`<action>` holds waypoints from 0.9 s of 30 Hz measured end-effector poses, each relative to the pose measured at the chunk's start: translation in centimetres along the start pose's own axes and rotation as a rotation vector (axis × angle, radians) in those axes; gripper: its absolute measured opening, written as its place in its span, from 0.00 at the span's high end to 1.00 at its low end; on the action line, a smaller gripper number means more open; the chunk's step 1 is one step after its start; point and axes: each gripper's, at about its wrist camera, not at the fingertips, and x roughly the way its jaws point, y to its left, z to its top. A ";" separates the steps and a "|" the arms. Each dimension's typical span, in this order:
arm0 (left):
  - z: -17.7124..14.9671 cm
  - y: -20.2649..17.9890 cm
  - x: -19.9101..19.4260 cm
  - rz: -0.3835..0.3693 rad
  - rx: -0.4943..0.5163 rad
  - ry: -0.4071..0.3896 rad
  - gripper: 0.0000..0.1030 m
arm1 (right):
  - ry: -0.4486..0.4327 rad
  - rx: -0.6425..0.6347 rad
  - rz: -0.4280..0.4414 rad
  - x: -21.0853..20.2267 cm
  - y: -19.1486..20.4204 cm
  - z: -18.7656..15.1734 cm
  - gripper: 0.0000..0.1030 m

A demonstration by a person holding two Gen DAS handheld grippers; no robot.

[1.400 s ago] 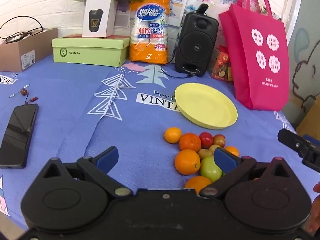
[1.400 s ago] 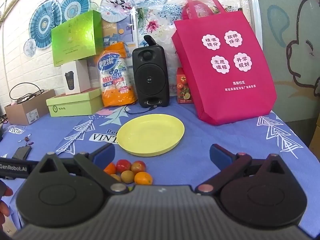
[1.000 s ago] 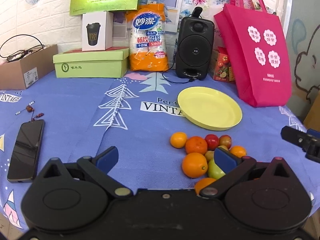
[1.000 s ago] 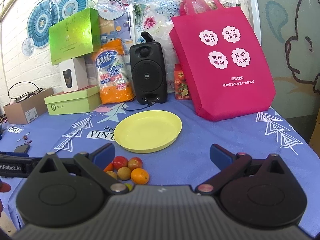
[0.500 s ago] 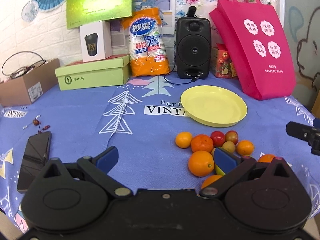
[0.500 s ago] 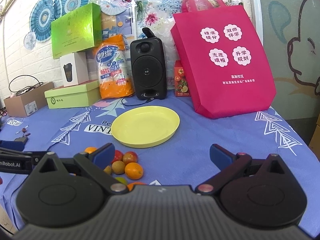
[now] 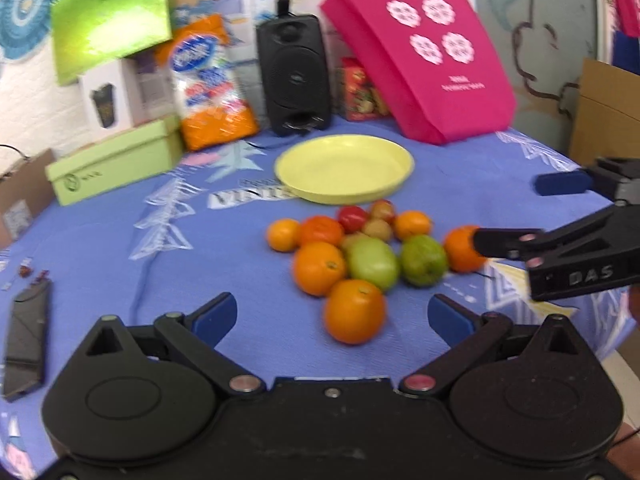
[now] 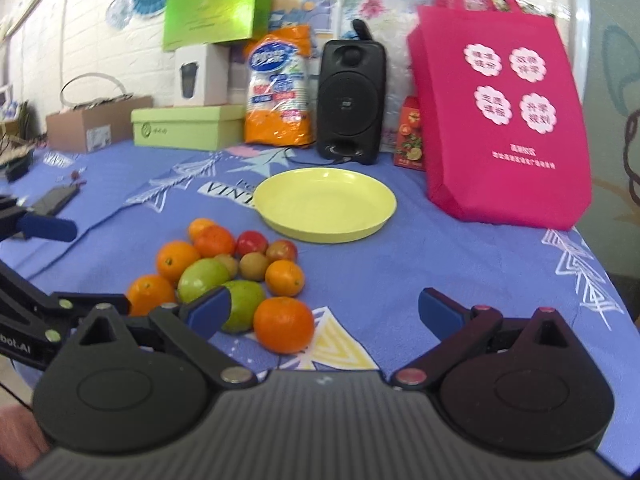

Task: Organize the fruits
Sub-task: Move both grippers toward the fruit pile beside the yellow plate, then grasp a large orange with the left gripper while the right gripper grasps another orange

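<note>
A pile of fruit lies on the blue cloth in front of an empty yellow plate (image 7: 344,168) (image 8: 324,204). It holds several oranges, two green fruits (image 7: 372,262) (image 7: 423,260) and small red and brown ones. My left gripper (image 7: 332,316) is open, and the nearest orange (image 7: 354,312) lies just ahead between its fingers, untouched. My right gripper (image 8: 325,310) has its jaws wide and closing, with an orange (image 8: 284,324) on the cloth between them, nearer the left finger; the pads do not press it. In the left wrist view the right gripper's fingers (image 7: 504,240) reach that same orange (image 7: 460,248).
A pink bag (image 8: 500,120), a black speaker (image 8: 348,104), an orange packet (image 8: 280,92) and green boxes (image 8: 188,126) stand behind the plate. A phone (image 7: 26,340) lies at the left. The table's edge runs at the right (image 7: 616,320).
Both grippers have dropped toward the fruit pile and rolled. The fruit now looks larger and lies between the fingers. The right gripper reaches farther into the left wrist view.
</note>
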 end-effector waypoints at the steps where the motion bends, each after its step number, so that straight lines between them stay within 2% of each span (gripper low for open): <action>1: -0.2 -0.2 0.4 -0.007 0.001 0.008 0.00 | 0.021 -0.028 0.007 0.2 0.1 0.0 0.08; 3: -0.5 -0.4 1.1 -0.012 0.001 0.018 0.00 | 0.050 -0.057 0.028 0.8 0.4 -0.2 0.16; 4: -0.6 -0.3 1.4 -0.011 -0.001 0.020 0.04 | 0.067 -0.066 0.039 1.1 0.6 -0.3 0.19; 6: -0.8 -0.2 2.0 -0.018 -0.009 0.032 0.12 | 0.110 -0.071 0.052 1.8 0.7 -0.7 0.21; 8: -0.9 0.4 2.9 -0.039 -0.022 0.062 0.27 | 0.141 -0.073 0.058 2.6 0.8 -1.1 0.26; 10: -1.0 0.7 3.7 -0.053 -0.036 0.089 0.32 | 0.165 -0.062 0.062 3.3 0.8 -1.4 0.27; 15: -0.9 1.1 4.7 -0.090 -0.059 0.096 0.44 | 0.171 -0.014 0.096 4.3 0.0 -1.8 0.28; 16: -0.8 1.2 4.8 -0.099 -0.061 0.095 0.51 | 0.171 -0.010 0.100 4.4 -0.1 -1.8 0.29; 17: -0.7 1.2 4.8 -0.108 -0.063 0.096 0.54 | 0.172 -0.008 0.103 4.5 -0.1 -1.8 0.30; 19: -0.7 1.1 5.0 -0.105 -0.057 0.096 0.54 | 0.168 -0.005 0.115 4.7 -0.2 -1.7 0.44; 22: -0.5 1.1 5.1 -0.112 -0.064 0.097 0.56 | 0.163 0.003 0.143 4.8 -0.3 -1.6 0.57; 24: -0.4 1.3 5.0 -0.110 -0.066 0.097 0.60 | 0.159 -0.004 0.153 4.7 -0.1 -1.5 0.63; 27: -0.4 1.4 4.7 -0.116 -0.068 0.098 0.61 | 0.154 -0.021 0.146 4.6 0.2 -1.4 0.63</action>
